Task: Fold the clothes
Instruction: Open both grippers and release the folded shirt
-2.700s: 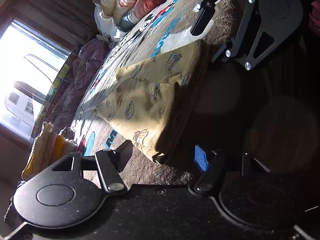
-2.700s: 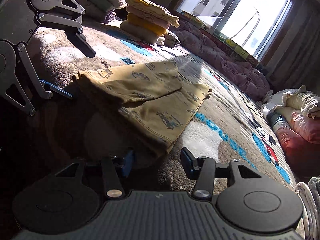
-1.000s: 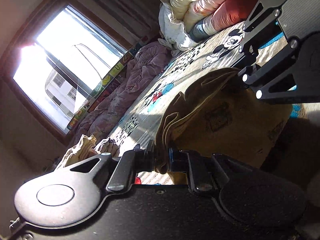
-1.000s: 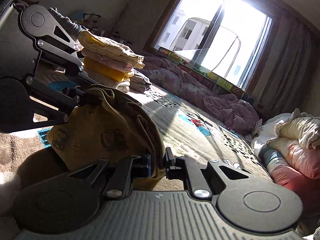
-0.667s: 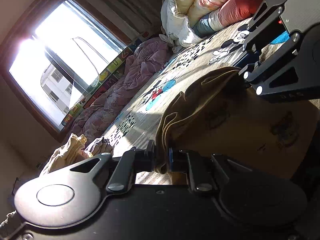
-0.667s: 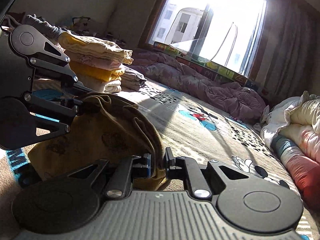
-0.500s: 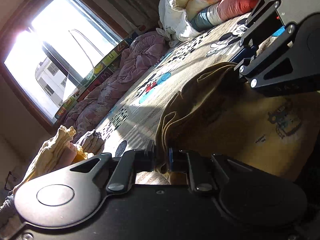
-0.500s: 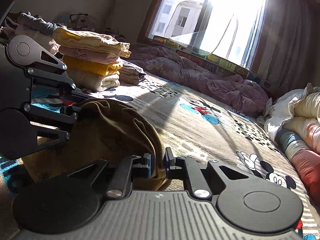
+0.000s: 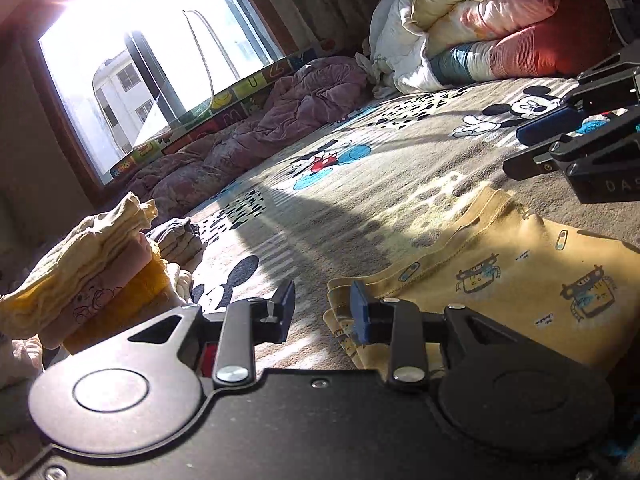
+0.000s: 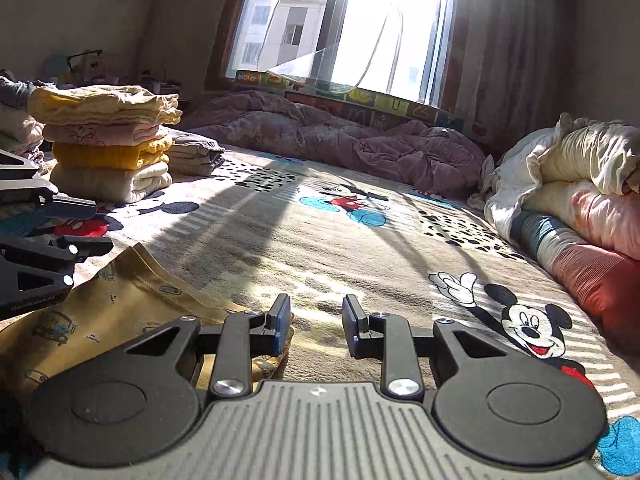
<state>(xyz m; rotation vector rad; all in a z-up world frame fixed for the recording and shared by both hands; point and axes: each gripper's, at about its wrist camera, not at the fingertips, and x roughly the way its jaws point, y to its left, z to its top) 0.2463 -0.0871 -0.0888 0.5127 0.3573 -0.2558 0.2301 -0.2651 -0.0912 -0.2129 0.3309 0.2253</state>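
Left wrist: yellow garment lies flat, apparently just touching the empty, parted left gripper; right gripper likewise.

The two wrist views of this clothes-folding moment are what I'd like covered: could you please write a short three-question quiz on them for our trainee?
1. True or false: the left gripper is clamped on the yellow printed garment.
2. Multiple choice: in the right wrist view, the stack of folded clothes lies (A) far left, (B) centre, (C) far right.
3. Short answer: what does the garment lie on?

Key
1. False. Its jaws stand apart with nothing between them; the right gripper is open too.
2. A.
3. The Mickey Mouse blanket, folded flat.
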